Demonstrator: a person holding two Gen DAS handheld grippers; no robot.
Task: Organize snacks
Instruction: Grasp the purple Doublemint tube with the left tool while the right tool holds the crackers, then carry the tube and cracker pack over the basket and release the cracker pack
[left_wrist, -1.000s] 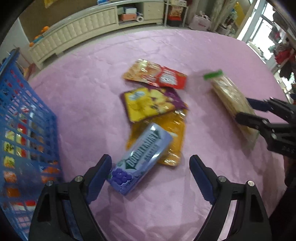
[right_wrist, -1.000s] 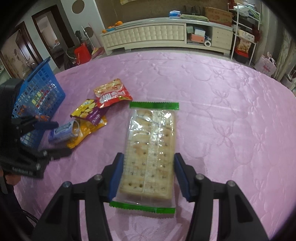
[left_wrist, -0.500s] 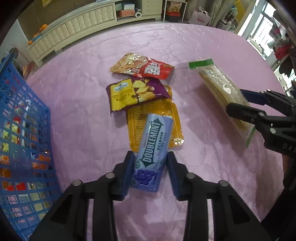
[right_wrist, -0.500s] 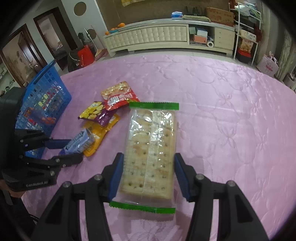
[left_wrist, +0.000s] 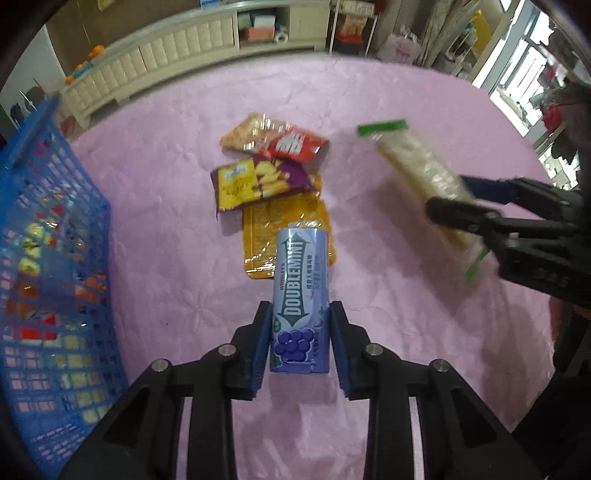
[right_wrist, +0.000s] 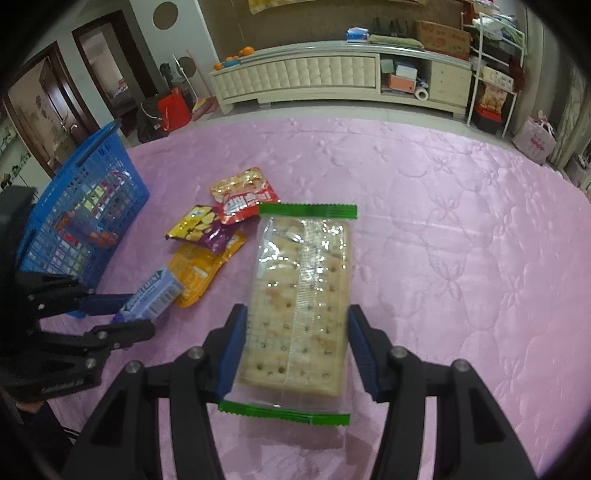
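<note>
Two snack packs are gripped at once, one in each gripper, above a pink quilted tabletop.

Left gripper (left_wrist: 298, 334): its jaws are closing narrow on a rounded, glossy purple Doublemint pack (left_wrist: 300, 299), blue pads against both long sides, the grape-printed end nearest the camera. Right gripper (right_wrist: 293, 350): jaws set wider, pressing the long edges of a flat rectangular cracker pack (right_wrist: 299, 299) in clear crinkly film with green serrated end seals, pale dotted crackers showing through. Between the two lie three soft foil pouches, overlapping: an orange pouch (left_wrist: 280, 229) lowest, a yellow-and-purple pouch (left_wrist: 258, 179) across it, a red pouch (left_wrist: 275, 138) touching that. At the cloth's left edge stands a blue plastic lattice basket (left_wrist: 48, 258), bright wrappers visible through its holes. The tabletop (right_wrist: 461, 236) cloth is satiny with stitched flower shapes.
</note>
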